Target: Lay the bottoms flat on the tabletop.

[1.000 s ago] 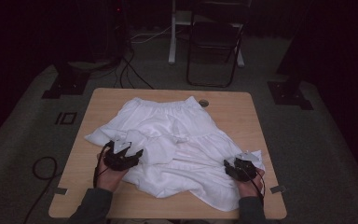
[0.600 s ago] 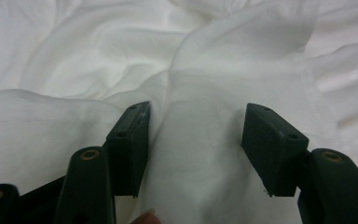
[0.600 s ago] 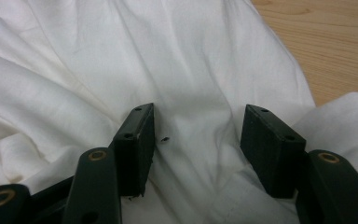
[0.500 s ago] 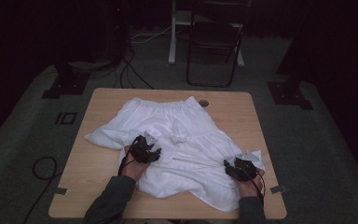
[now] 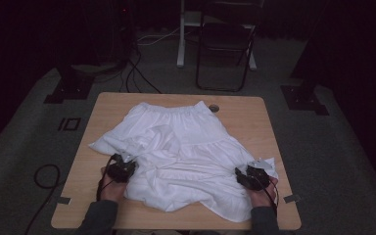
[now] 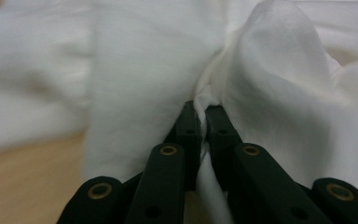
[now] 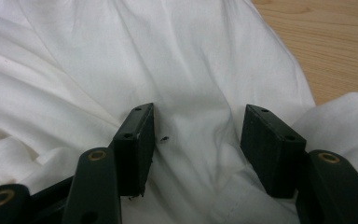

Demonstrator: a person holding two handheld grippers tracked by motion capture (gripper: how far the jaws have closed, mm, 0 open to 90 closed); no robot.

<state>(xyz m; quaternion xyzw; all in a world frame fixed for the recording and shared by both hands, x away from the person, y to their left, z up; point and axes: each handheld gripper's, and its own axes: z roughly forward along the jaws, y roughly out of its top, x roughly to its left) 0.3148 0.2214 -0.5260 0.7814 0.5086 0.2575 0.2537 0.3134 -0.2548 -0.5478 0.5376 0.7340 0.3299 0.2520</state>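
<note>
A white gathered garment (image 5: 191,142) lies crumpled across the wooden table (image 5: 254,122). At its near left edge sits my left gripper (image 5: 123,169). Its jaws have just been closing and now pinch a fold of the white garment (image 6: 270,84) between the pads, as the left gripper (image 6: 203,117) view shows close up. Over the garment's near right corner my right gripper (image 5: 248,177) rests. In the right gripper (image 7: 198,137) view the jaws stand apart, with flat white garment (image 7: 74,60) under them and nothing pinched.
A small round grommet (image 5: 214,107) sits in the table's far edge. Behind the table stand a black folding chair (image 5: 225,44) and a white post (image 5: 181,34). Cables (image 5: 44,176) trail on the grey floor at the left. Bare wood shows along the table's left and right sides.
The left gripper pushed right into the cloth, then drew back toward the near left, and its jaws went from open to shut on a fold. The right gripper stayed still.
</note>
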